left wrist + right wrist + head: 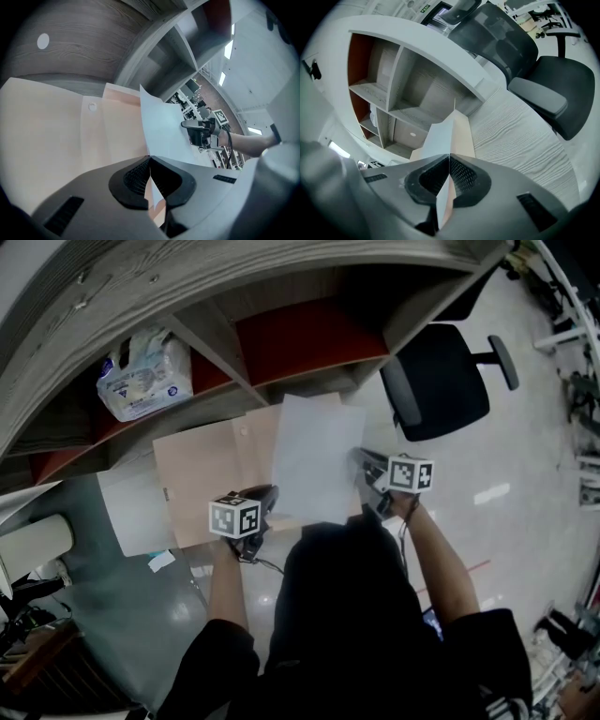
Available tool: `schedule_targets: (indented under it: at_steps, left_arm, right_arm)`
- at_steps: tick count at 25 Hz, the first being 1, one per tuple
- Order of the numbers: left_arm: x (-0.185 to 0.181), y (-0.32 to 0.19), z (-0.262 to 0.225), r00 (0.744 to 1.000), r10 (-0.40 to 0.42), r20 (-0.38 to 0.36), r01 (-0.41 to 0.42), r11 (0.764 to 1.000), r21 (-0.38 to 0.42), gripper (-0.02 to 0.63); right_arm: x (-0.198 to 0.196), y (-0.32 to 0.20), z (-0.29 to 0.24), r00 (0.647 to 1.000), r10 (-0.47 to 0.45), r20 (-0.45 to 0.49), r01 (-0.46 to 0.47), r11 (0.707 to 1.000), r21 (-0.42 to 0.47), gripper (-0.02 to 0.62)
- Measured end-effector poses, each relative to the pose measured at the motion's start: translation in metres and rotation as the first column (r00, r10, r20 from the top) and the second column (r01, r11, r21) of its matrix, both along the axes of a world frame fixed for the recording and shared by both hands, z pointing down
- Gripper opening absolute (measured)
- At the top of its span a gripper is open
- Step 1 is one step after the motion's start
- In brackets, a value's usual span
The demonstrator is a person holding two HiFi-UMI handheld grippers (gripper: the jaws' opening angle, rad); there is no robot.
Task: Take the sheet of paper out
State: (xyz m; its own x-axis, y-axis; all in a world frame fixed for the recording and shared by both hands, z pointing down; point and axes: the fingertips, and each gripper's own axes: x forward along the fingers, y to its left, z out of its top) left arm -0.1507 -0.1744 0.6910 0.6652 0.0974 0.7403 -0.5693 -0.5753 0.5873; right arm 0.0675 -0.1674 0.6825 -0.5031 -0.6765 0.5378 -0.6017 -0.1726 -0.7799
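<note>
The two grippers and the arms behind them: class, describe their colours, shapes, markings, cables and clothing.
The left gripper and the right gripper have dark grey bodies with black, ribbed, curved pads. Each carries a white cube printed with black square markers. A thin dark cable trails back from the left gripper. The person wears black short sleeves.

the left gripper [150, 165] has its jaws pressed together on the near edge of a beige folder [56, 136]. a white sheet of paper [164, 136] rises from it, the right gripper [186, 124] at its far edge, under a grey wooden shelf unit [93, 47].
</note>
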Motion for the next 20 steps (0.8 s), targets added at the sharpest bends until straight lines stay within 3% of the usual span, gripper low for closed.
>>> schedule_targets:
  at_steps: [14, 20]
  left_arm:
    - [-0.006, -0.002, -0.024, 0.999, -0.022, -0.023, 0.024, 0.995, 0.097, 0.046]
    - [-0.014, 0.000, -0.037, 0.996, -0.074, -0.049, 0.080, 0.985, 0.152, 0.046]
  right_arm:
    - [-0.020, -0.010, -0.038, 0.984, -0.084, -0.154, 0.098, 0.991, 0.086, 0.018]
    - [-0.020, -0.008, -0.057, 0.971, -0.088, -0.222, 0.121, 0.983, 0.138, 0.018]
